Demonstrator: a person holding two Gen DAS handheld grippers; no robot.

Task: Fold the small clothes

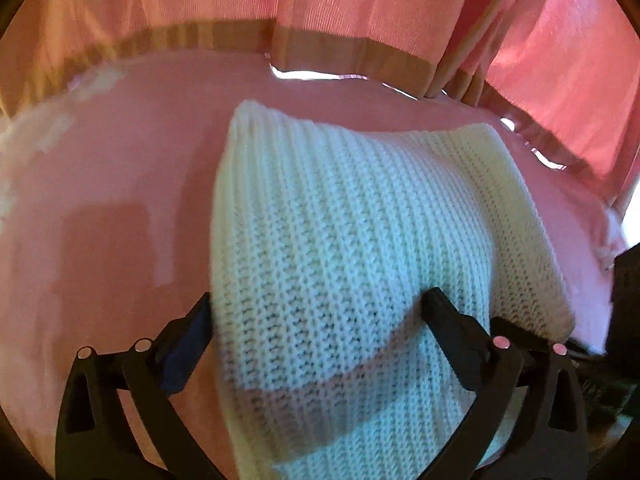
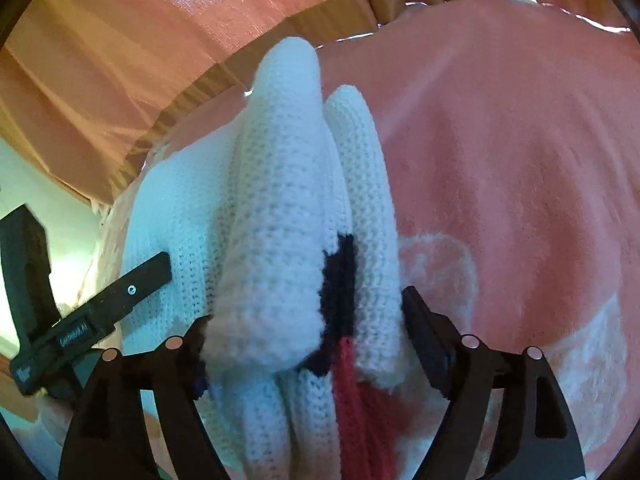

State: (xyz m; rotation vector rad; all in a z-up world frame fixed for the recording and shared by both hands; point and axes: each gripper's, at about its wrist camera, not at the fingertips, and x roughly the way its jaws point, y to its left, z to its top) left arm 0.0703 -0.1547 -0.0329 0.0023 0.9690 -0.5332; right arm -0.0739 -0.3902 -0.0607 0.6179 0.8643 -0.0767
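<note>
On the left, the left gripper (image 1: 320, 308) stands spread wide over the near edge of the white knitted garment (image 1: 352, 232), its fingers straddling the cloth without pinching it, which looks like a release after laying a fold. The garment lies bunched on the pink bedcover (image 1: 120, 184), below the pink curtain (image 1: 360, 4). On the right, the right gripper (image 2: 306, 320) is likewise spread, with the folded layers, showing navy and red, loose between its fingers, likely just let go.
</note>
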